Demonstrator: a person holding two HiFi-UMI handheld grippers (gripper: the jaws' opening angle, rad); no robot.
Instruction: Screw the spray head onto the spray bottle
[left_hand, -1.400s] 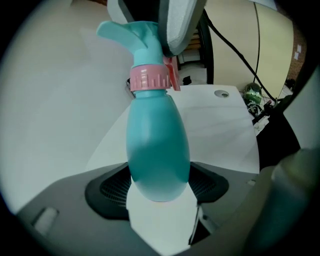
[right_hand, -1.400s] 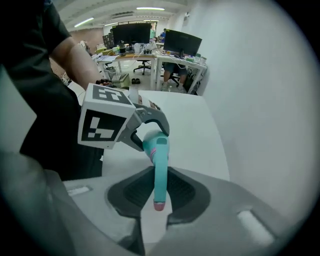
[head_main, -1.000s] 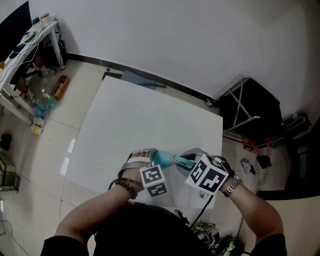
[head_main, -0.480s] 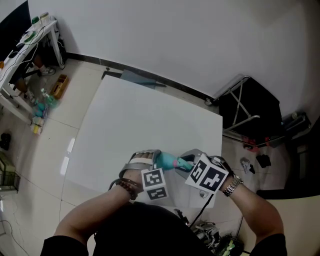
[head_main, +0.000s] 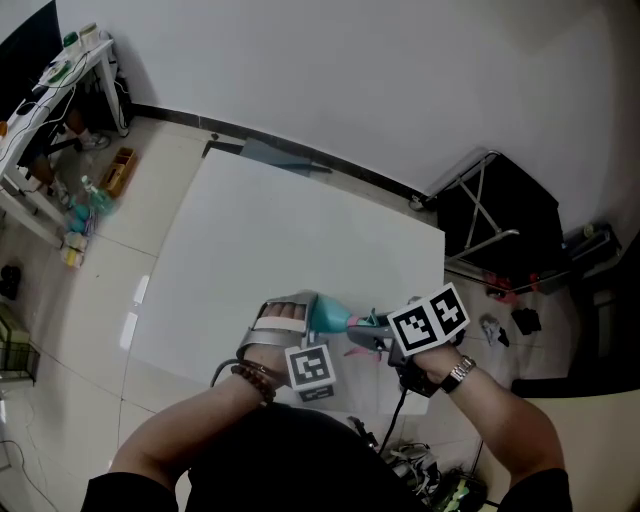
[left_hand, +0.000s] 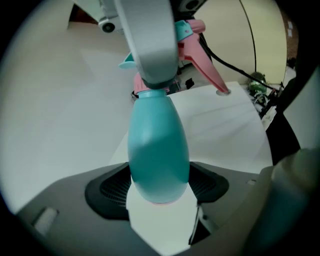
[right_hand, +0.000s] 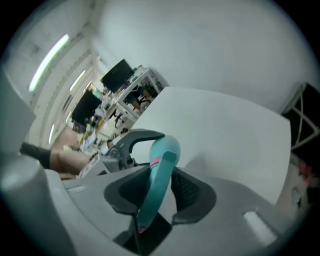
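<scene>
A teal spray bottle (left_hand: 159, 145) lies between the pads of my left gripper (left_hand: 159, 187), which is shut on its round body. Its neck points away from that camera. The teal spray head with a pink trigger (left_hand: 202, 60) sits on that neck, and a grey finger of my right gripper (left_hand: 152, 45) covers the collar. In the right gripper view the spray head (right_hand: 157, 185) runs lengthwise between both pads of my right gripper (right_hand: 157, 197); its jaws have just been opening a little, and both pads still touch it. Both grippers (head_main: 365, 330) hold the bottle (head_main: 325, 315) above the table's near edge.
The white table (head_main: 280, 230) lies below and beyond the hands. A black folding stand (head_main: 500, 230) is at the table's right, with clutter on the floor (head_main: 500, 325) beside it. A shelf with small items (head_main: 85, 200) stands far left. A cable hangs below the right gripper.
My right gripper has rolled about its own axis, so its marker cube now faces another way. In the left gripper view the pink trigger now sits higher and further right. The left gripper tilted slightly.
</scene>
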